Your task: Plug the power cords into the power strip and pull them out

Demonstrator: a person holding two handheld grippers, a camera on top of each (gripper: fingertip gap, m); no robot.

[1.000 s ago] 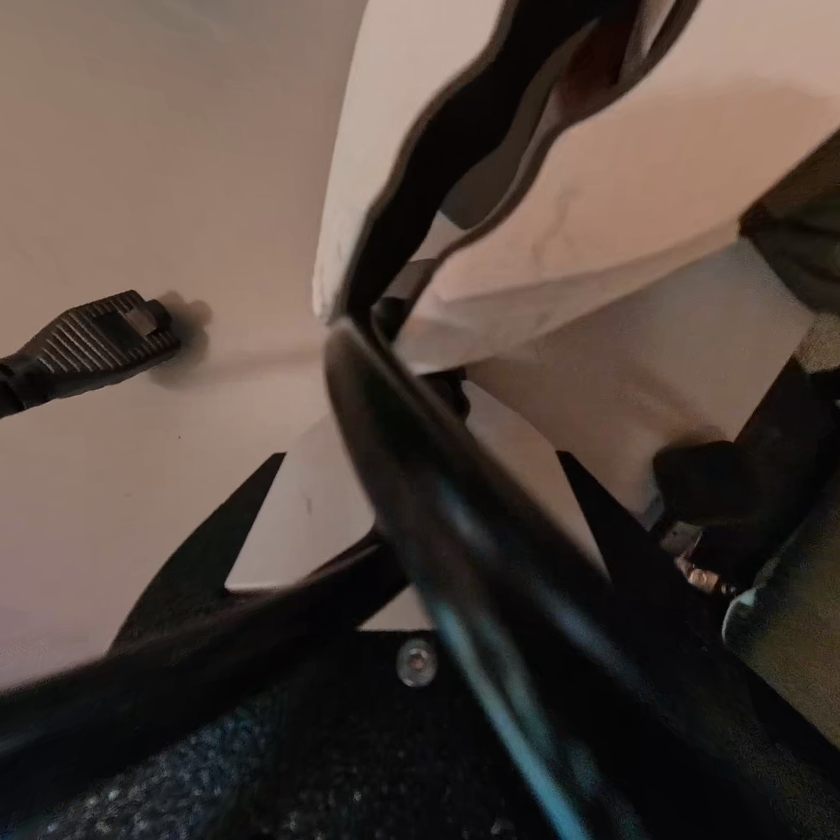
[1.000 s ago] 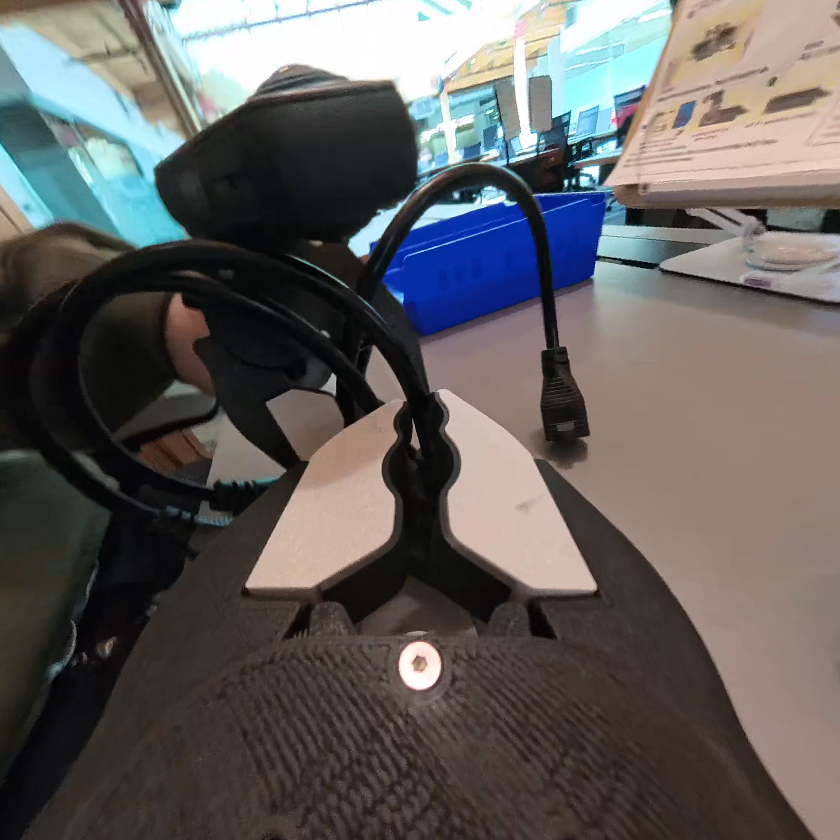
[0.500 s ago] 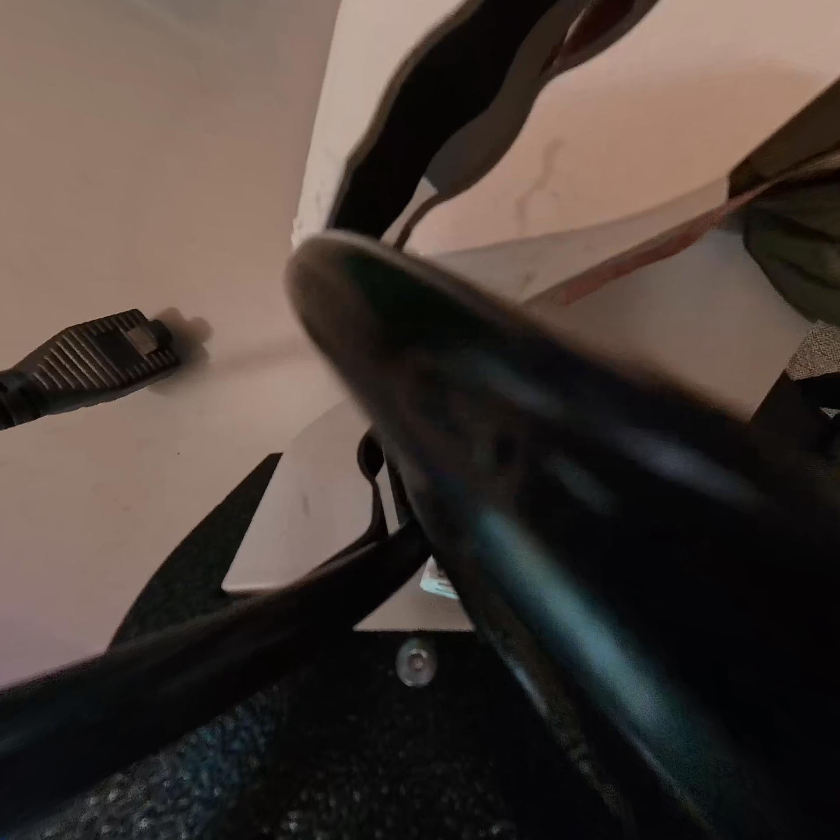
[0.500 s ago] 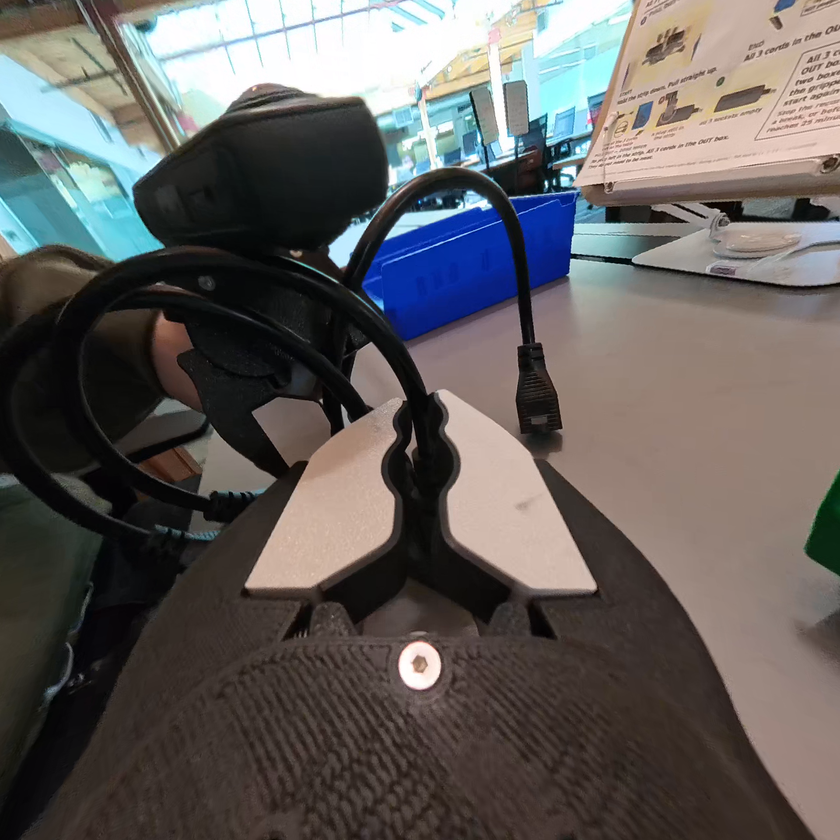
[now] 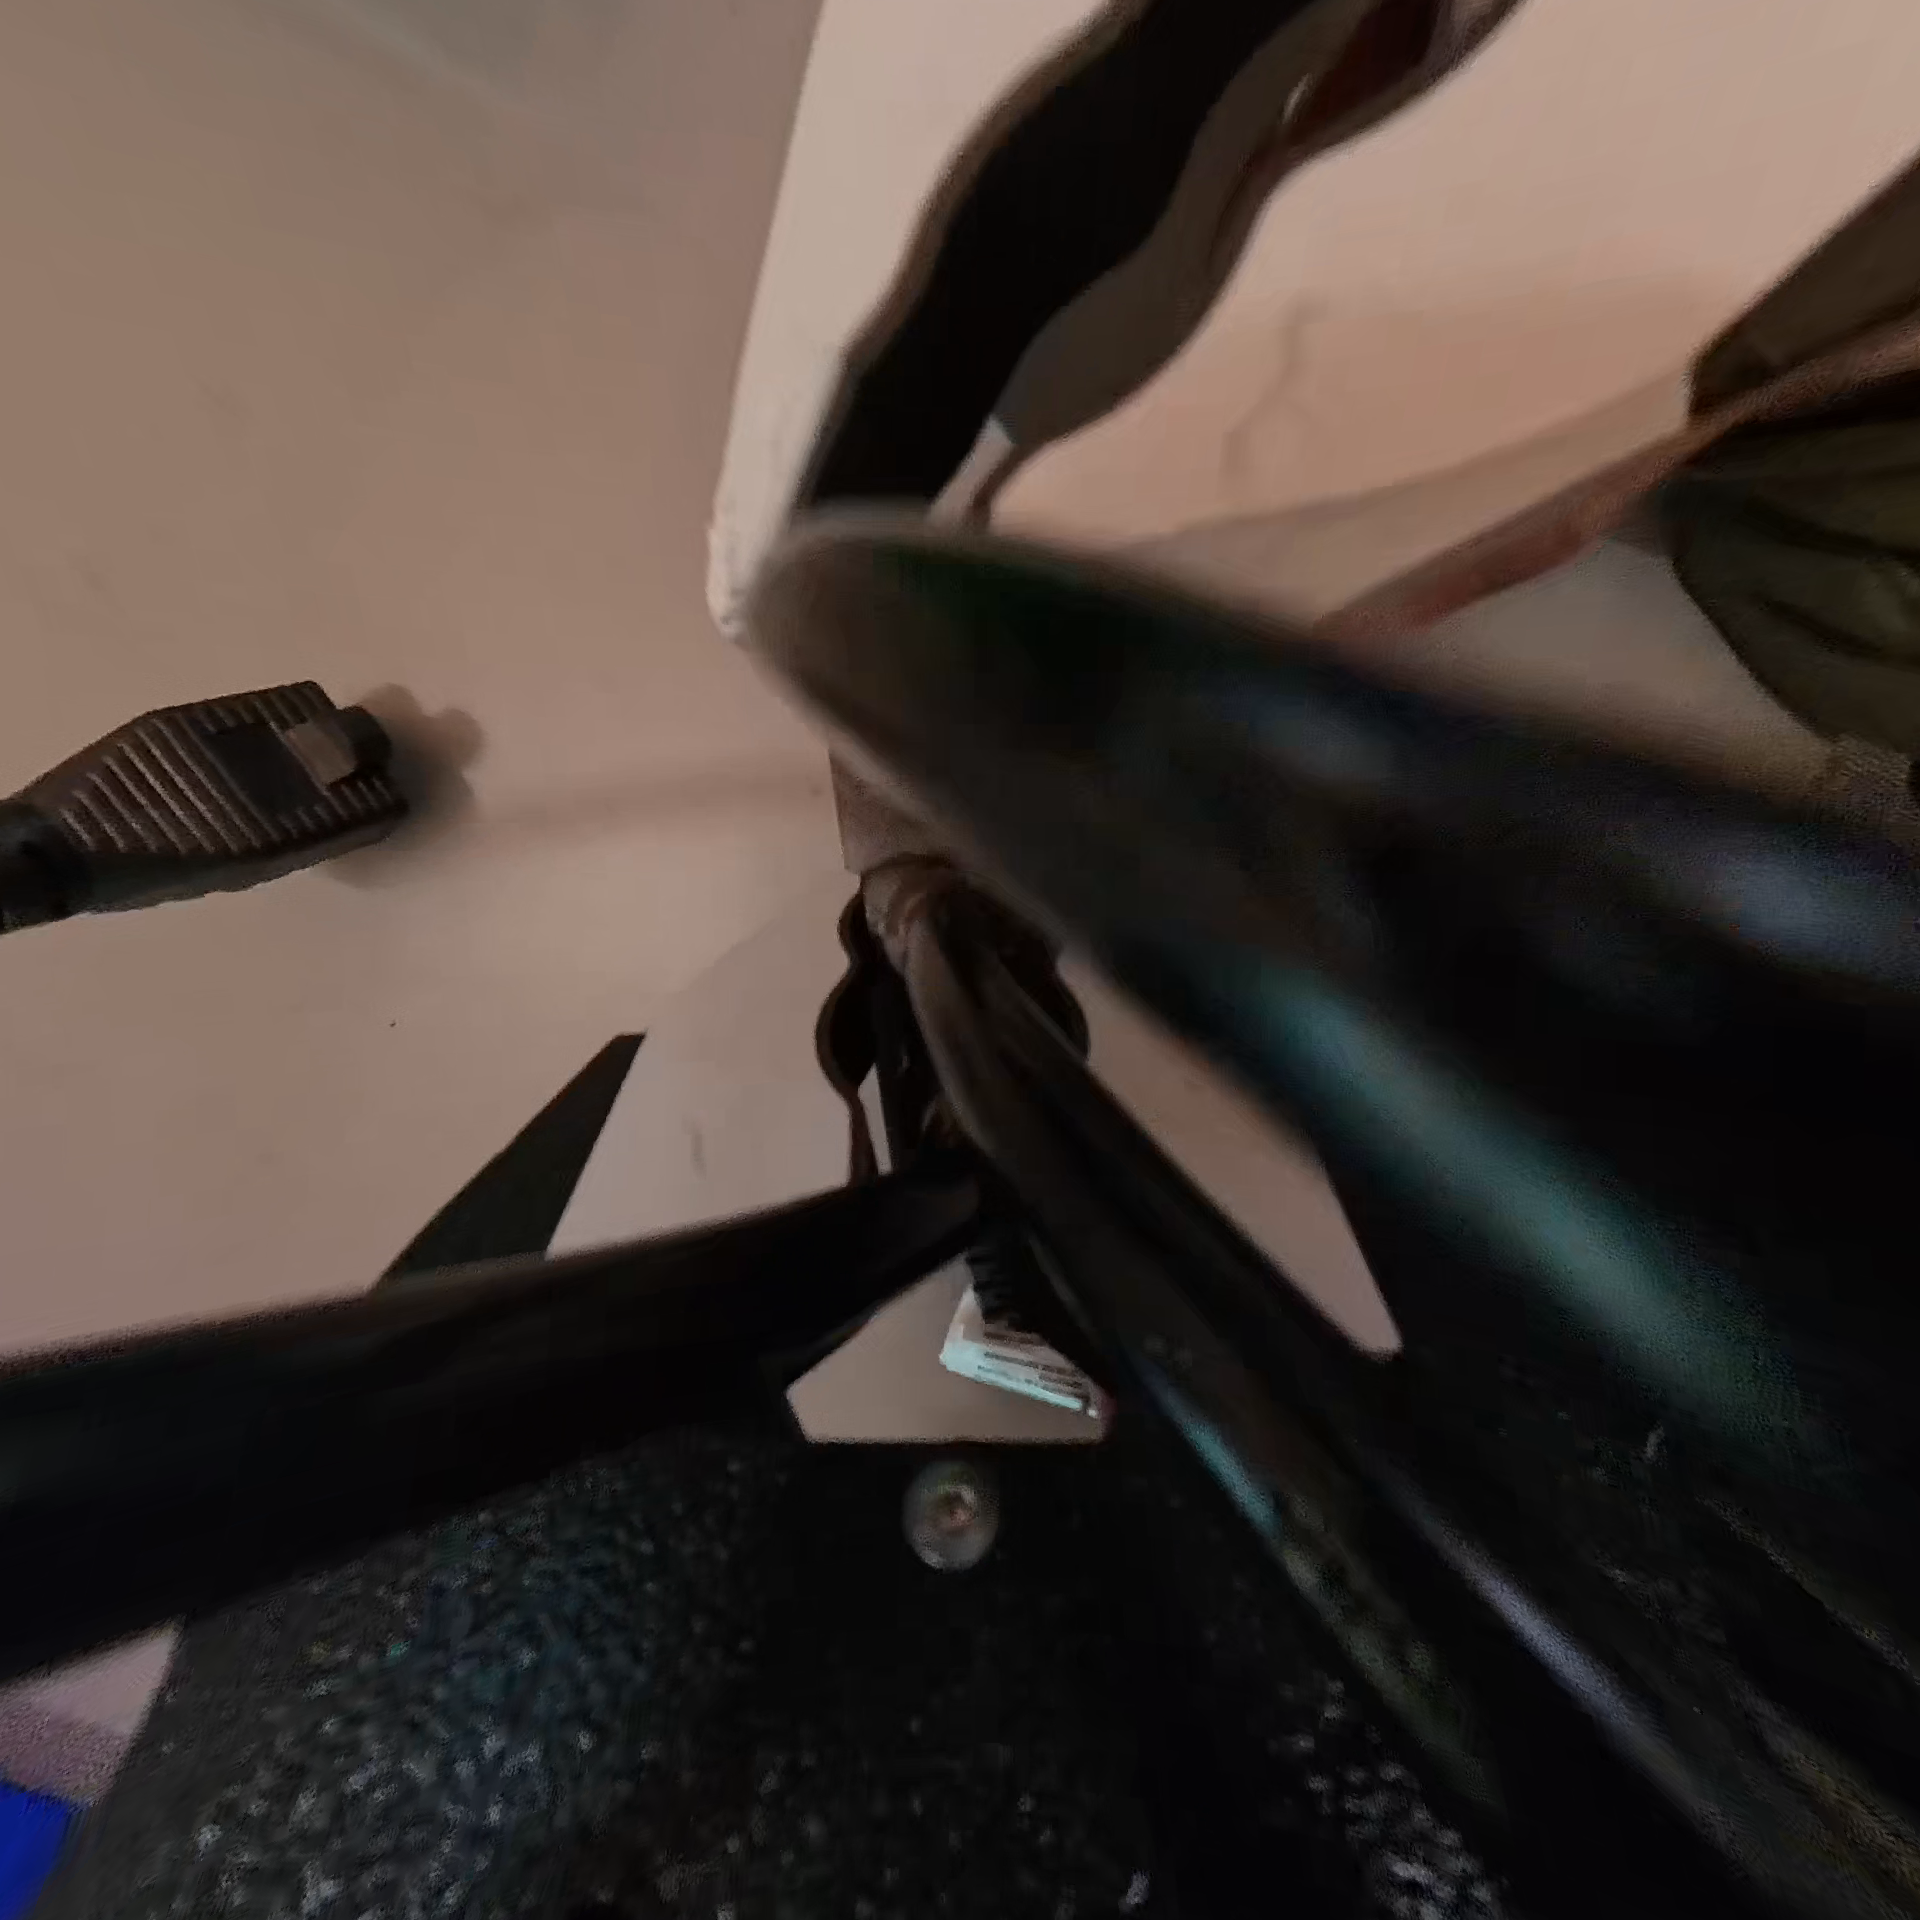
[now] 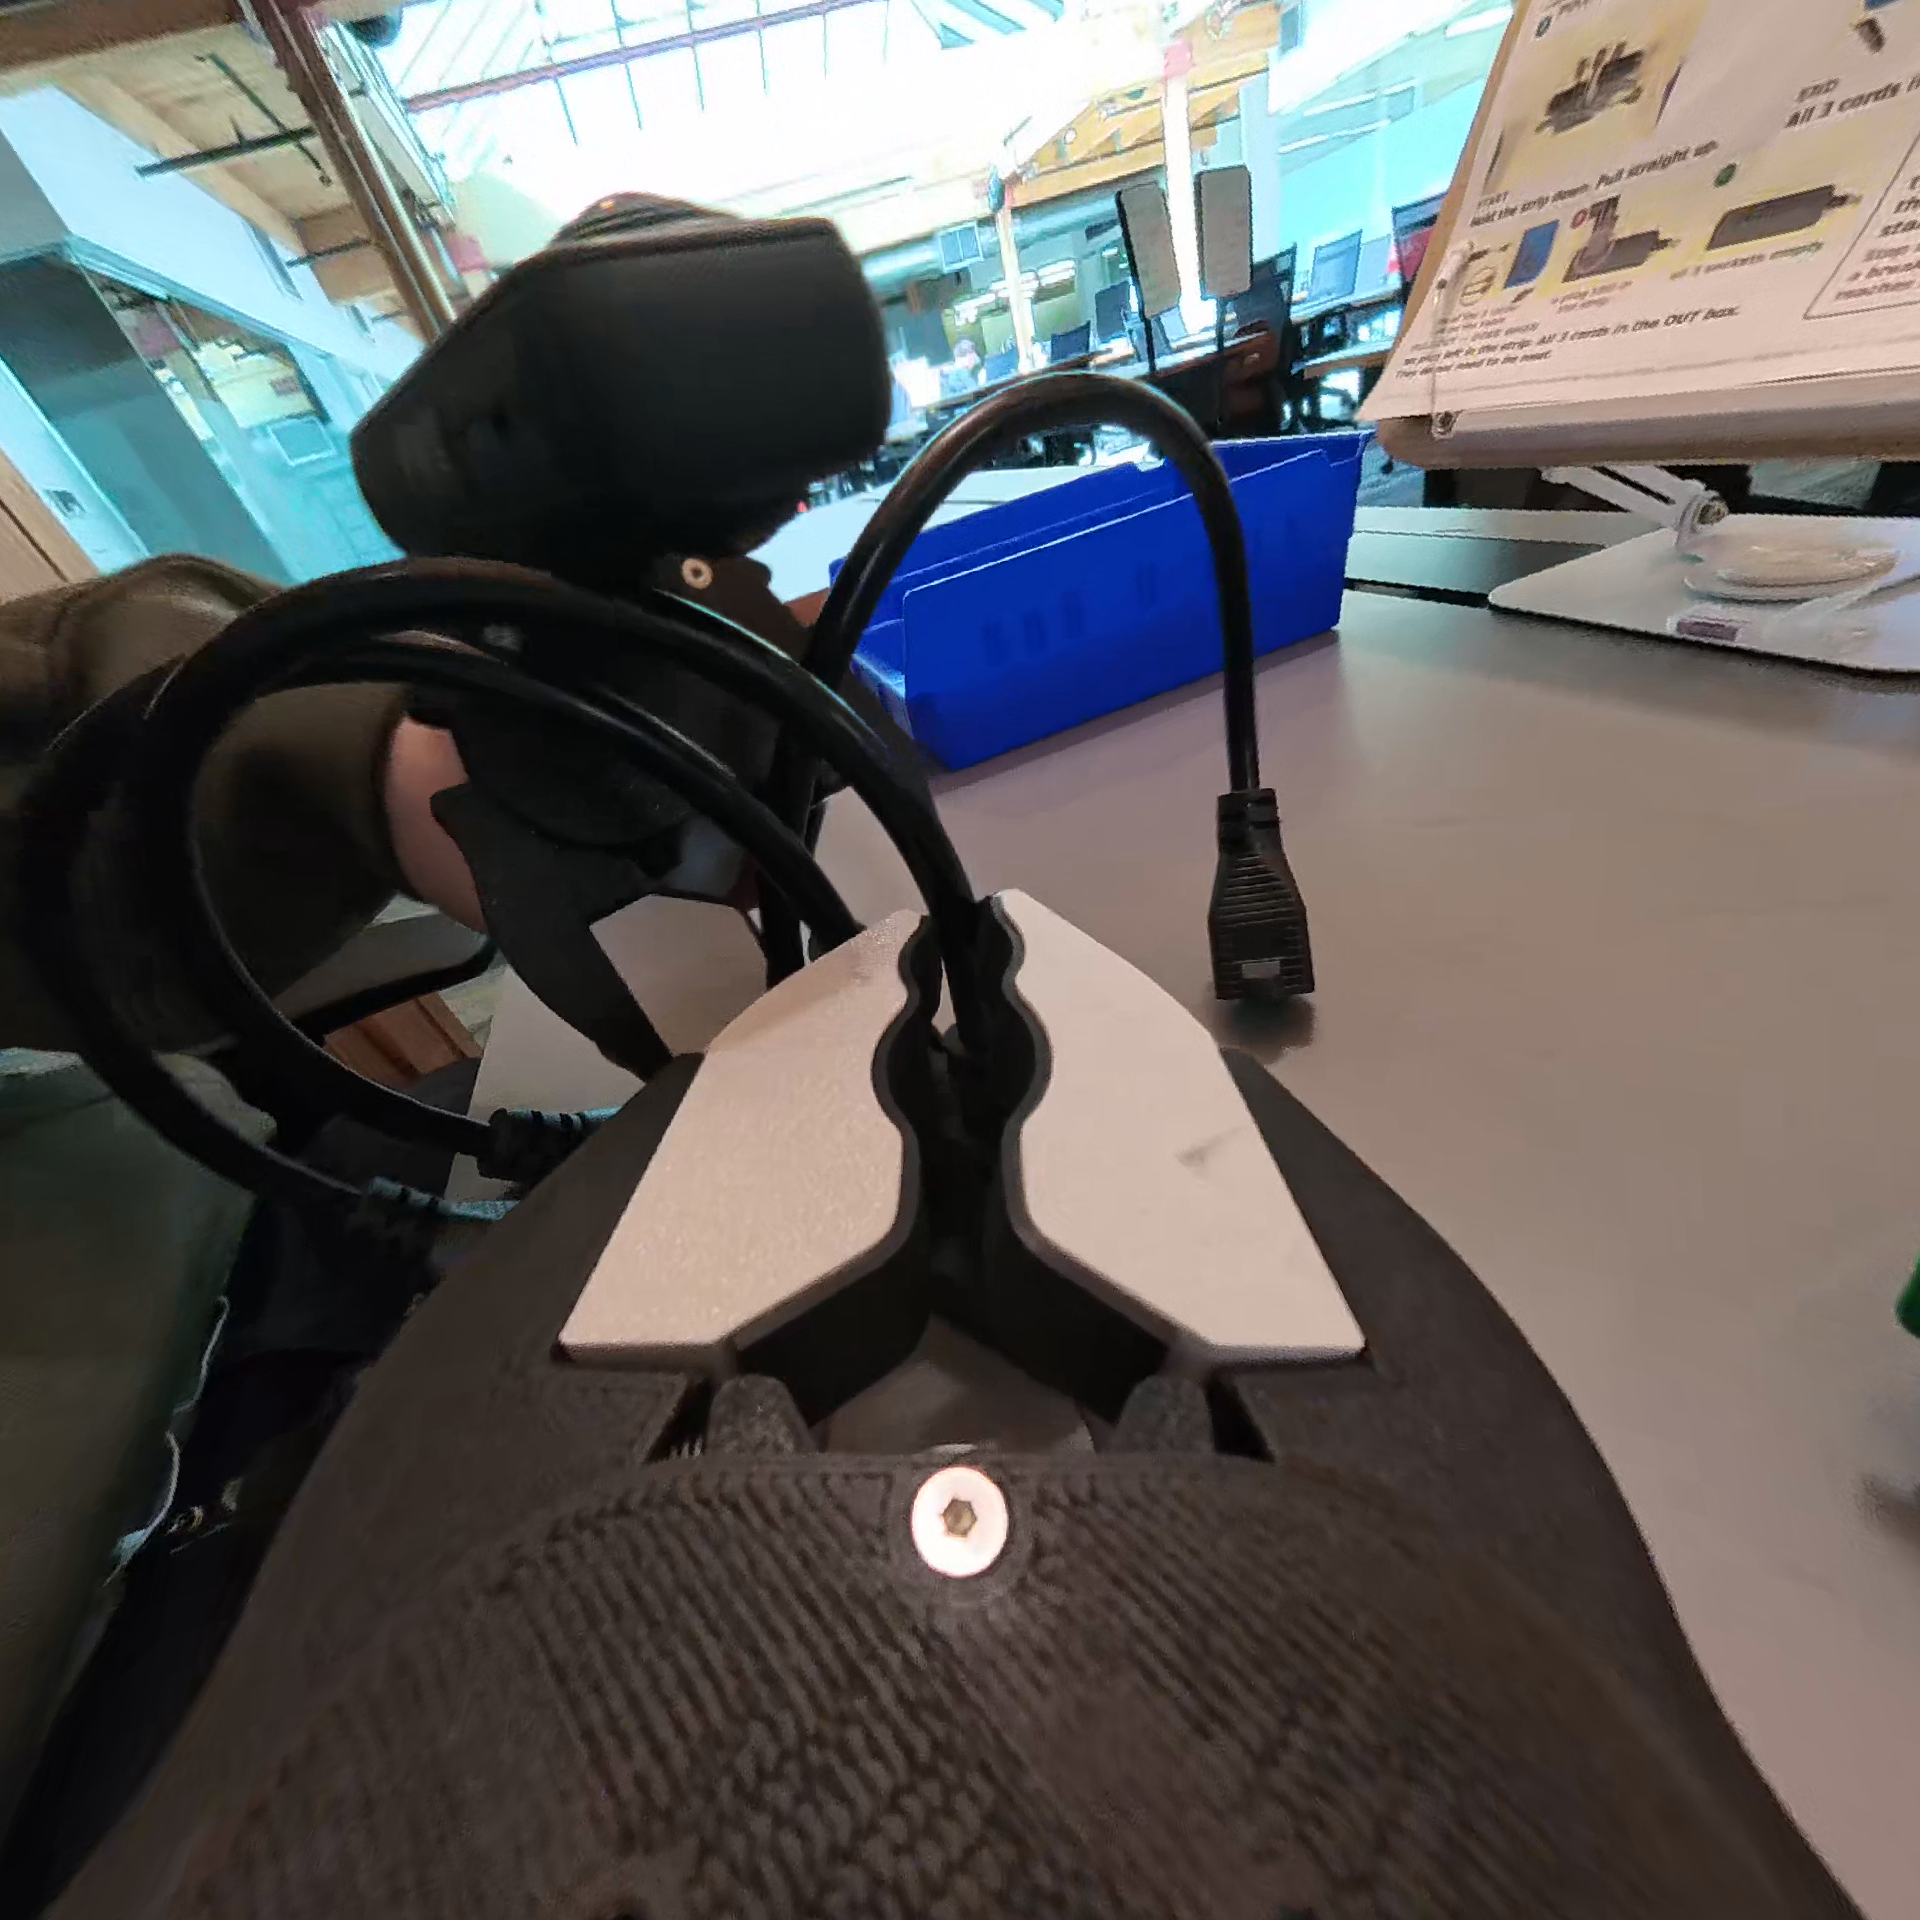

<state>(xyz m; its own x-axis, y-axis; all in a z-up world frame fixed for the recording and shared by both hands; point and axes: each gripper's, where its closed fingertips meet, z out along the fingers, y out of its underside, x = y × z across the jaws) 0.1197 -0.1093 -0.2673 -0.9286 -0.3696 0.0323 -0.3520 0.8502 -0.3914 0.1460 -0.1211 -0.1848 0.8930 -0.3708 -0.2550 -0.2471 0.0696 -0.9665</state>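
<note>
My right gripper [image 6: 961, 914] is shut on a black power cord [image 6: 1143, 416]. The cord arcs up and over, and its ribbed connector [image 6: 1257, 914] hangs with its tip on the grey table [image 6: 1558, 935]. The rest of the cord loops left past my left gripper [image 6: 623, 416], which a hand holds just ahead. In the left wrist view my left gripper [image 5: 956, 997] looks shut around a strand of the same cord [image 5: 987, 1091]. A blurred loop [image 5: 1351, 883] crosses close to the lens. The connector [image 5: 229, 790] shows at the left and the right gripper's white fingers [image 5: 1403, 312] above. No power strip is in view.
A blue bin [image 6: 1091, 613] stands on the table behind the cord. An instruction sheet on a white stand [image 6: 1662, 208] is at the back right. A green object [image 6: 1910, 1299] pokes in at the right edge. The table's near edge is at the left.
The cord loop has swung across the left wrist view, from a thin strand to a wide blur. The left gripper has shifted a little. The right gripper's grip is unchanged.
</note>
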